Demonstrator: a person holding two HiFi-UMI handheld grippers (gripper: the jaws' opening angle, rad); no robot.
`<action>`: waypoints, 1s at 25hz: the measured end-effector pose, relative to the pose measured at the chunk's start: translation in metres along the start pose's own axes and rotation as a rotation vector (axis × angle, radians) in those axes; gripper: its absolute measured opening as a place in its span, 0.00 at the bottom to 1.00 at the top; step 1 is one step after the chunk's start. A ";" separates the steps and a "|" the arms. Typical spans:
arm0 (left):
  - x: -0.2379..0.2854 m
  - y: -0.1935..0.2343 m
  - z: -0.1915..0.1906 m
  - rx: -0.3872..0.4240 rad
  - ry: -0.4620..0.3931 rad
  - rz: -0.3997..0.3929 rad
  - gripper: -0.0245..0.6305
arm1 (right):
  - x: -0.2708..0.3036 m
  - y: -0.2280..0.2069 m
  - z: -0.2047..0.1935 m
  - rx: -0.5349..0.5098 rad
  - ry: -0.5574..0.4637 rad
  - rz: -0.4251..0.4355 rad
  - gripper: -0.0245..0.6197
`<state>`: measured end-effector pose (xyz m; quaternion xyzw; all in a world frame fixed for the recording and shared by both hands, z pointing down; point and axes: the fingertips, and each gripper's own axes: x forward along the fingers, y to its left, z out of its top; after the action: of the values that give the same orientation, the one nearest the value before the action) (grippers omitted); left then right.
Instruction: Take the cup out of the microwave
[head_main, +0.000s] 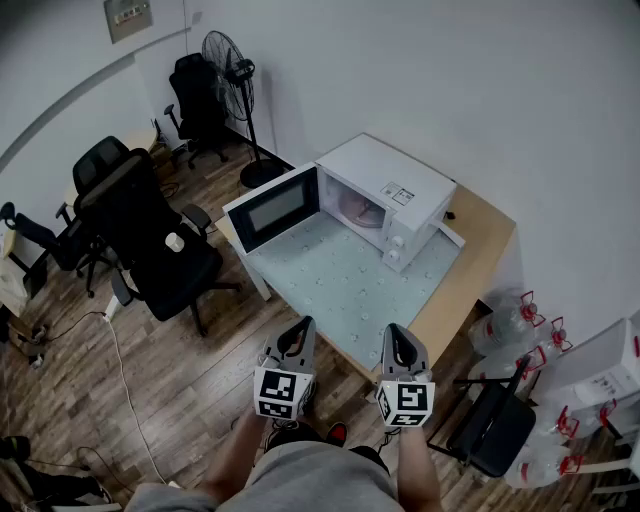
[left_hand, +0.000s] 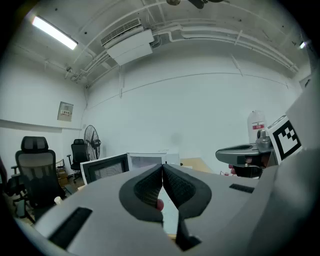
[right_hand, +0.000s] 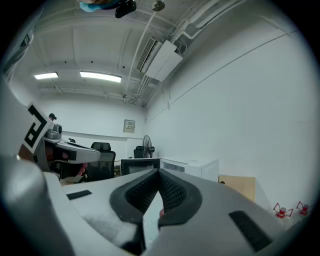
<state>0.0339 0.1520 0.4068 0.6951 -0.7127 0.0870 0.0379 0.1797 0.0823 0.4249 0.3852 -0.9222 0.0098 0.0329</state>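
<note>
A white microwave stands at the far end of a wooden table, its door swung wide open to the left. Inside the cavity shows a pale pink rounded shape; I cannot make out from here whether it is the cup. Both grippers hang at the table's near edge, well short of the microwave. My left gripper has its jaws pressed together with nothing between them. My right gripper is likewise shut and holds nothing.
A pale blue dotted mat covers the table in front of the microwave. Black office chairs stand left, one with a small white cup on its seat. A fan stands behind. Water bottles and a black chair crowd the right.
</note>
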 end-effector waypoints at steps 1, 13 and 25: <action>0.000 0.000 -0.001 0.000 0.002 0.000 0.07 | 0.000 -0.001 0.000 0.000 -0.001 0.000 0.06; 0.008 0.004 -0.003 0.001 0.005 0.012 0.07 | 0.010 0.000 -0.005 0.034 0.004 0.021 0.06; 0.035 0.043 0.002 0.005 0.012 0.048 0.07 | 0.059 0.013 0.003 0.040 -0.001 0.081 0.06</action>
<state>-0.0104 0.1177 0.4081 0.6774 -0.7286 0.0940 0.0383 0.1287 0.0499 0.4256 0.3481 -0.9367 0.0296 0.0244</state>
